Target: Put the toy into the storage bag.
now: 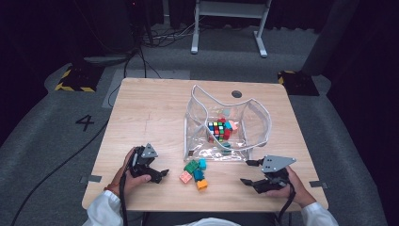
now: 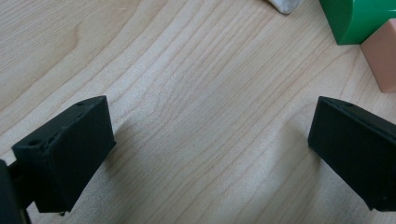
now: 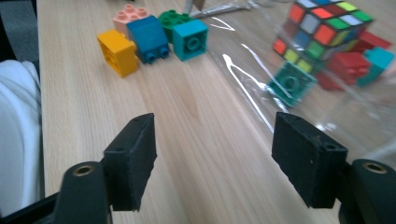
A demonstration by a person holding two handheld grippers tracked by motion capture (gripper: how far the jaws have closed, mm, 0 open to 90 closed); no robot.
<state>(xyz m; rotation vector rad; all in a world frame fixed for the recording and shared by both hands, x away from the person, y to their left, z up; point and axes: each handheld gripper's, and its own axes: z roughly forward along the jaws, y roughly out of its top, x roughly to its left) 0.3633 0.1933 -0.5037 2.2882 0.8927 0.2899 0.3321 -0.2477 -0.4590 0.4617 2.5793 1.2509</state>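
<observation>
On the pale grained wood table (image 1: pixel 155 108), studded plastic bricks (image 1: pixel 195 170) lie between each hand-held gripper, jaws apart.

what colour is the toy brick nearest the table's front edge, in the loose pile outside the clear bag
Yellow-orange: the square toy brick at the near end of the pile, clearest in the right gripper view.

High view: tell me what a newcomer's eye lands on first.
The clear plastic bag standing open mid-table draws the eye, with a bright puzzle cube and red and teal bricks inside. Just in front of it lies a small cluster of loose bricks in green, teal, pink and orange. The left gripper and right gripper, both open, flank that cluster near the table's front edge.
</observation>
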